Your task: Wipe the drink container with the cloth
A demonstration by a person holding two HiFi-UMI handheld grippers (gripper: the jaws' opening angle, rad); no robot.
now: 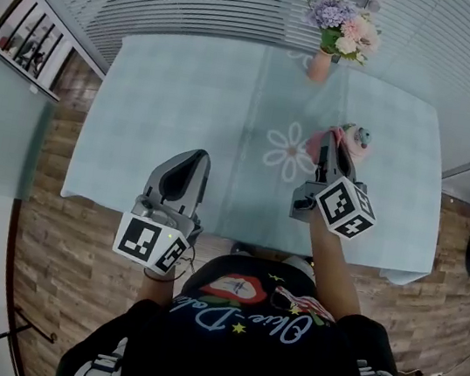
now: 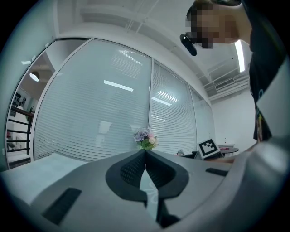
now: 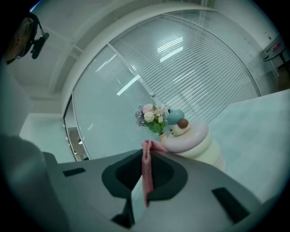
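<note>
- Drink container stands upright on the right half of the table, well back from the near edge and well apart from the far one
- We judge it light and easy to tip. Its rounded top and the small figure on it look smooth and probably slippery, so we would steady it low on the body and not by the top
- Our left gripper hovers over the table's near left side, jaws pressed together on nothing, well apart from the drink container
- Our right gripper is clamped on the cloth, with its tips just beside the container's top
- That cloth is pink, soft and limp, and hangs in a fold between the jaws. We expect it to mould to the curves under light pressure
</note>
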